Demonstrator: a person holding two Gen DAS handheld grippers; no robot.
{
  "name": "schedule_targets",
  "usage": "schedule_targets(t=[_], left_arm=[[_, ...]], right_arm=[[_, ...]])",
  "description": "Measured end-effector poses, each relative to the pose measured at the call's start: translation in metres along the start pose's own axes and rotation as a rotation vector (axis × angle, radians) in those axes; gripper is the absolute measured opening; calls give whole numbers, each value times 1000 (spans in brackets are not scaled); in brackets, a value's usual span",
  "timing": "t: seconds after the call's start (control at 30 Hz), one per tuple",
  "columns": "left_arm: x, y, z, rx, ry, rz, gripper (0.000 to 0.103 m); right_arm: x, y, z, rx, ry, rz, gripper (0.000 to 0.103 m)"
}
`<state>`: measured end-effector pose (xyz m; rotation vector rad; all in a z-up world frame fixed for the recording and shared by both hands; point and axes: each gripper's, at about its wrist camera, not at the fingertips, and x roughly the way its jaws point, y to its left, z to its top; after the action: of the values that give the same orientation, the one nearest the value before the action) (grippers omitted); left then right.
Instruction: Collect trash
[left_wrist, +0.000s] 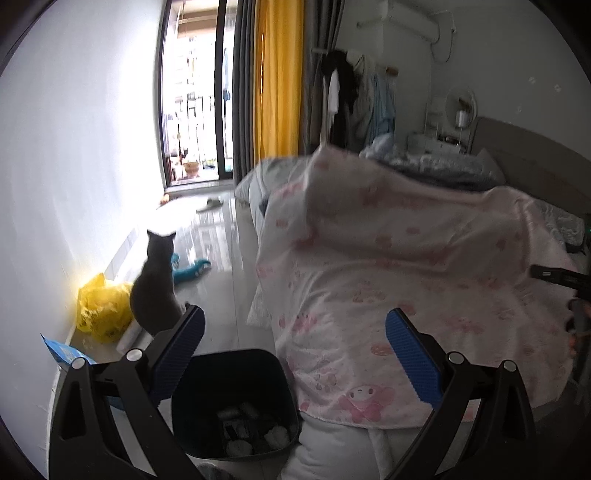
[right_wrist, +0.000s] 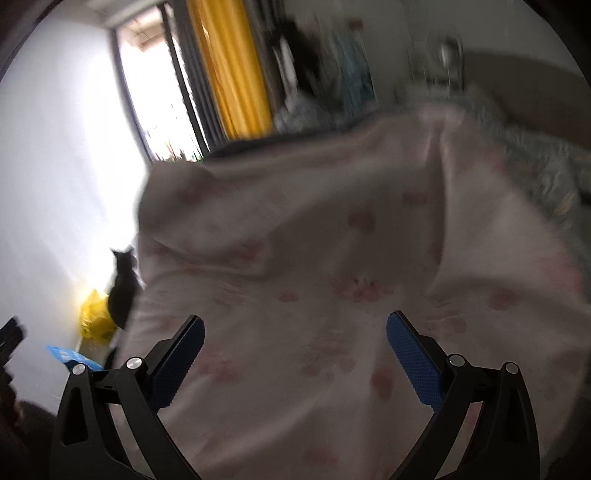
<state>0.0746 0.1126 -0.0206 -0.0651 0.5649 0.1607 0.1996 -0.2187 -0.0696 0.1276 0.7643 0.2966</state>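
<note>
A dark trash bin (left_wrist: 236, 402) stands on the floor beside the bed, with crumpled white paper and dark bits inside. My left gripper (left_wrist: 295, 339) is open and empty, held above the bin and the bed's edge. My right gripper (right_wrist: 295, 343) is open and empty above the pink patterned blanket (right_wrist: 332, 258); its view is blurred. The right gripper's tip shows at the right edge of the left wrist view (left_wrist: 557, 277). A yellow plastic bag (left_wrist: 103, 310) lies by the wall. A blue carton (left_wrist: 64, 354) lies next to it.
A grey cat (left_wrist: 155, 288) sits on the floor by the yellow bag, facing away. A teal toy (left_wrist: 192, 269) and a slipper (left_wrist: 210, 203) lie on the tiled floor. The bed with its pink blanket (left_wrist: 406, 277) fills the right side. A balcony door stands beyond.
</note>
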Motion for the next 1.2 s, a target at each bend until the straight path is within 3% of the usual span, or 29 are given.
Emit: schedule_targets(t=[0.1,0.23,0.43,0.6,0.8,0.97,1.2], left_arm=[[20,3,-11,5,77,9,100],[34,21,-21,-59,148,6,100],[33,36,-17,-103,145,19,100],[21,50,-13,-160,125,-1,100],[-1,81,-14,-225,85,-3,100],[-18,121,-18,-298,60,38,100],[-26,171,-32,-369,103,116,100]], right_arm=[[64,-20,9,26,126,-84,100],[107,-27,20,-41,155,-146,100],[146,-41,16,-27,224,-151,101],[144,-28,-4,-102,202,-230,101],[137,-32,-9,-88,205,-218,101],[134,-32,-12,-90,205,-221,101],[135,-32,-12,-89,205,-220,101]])
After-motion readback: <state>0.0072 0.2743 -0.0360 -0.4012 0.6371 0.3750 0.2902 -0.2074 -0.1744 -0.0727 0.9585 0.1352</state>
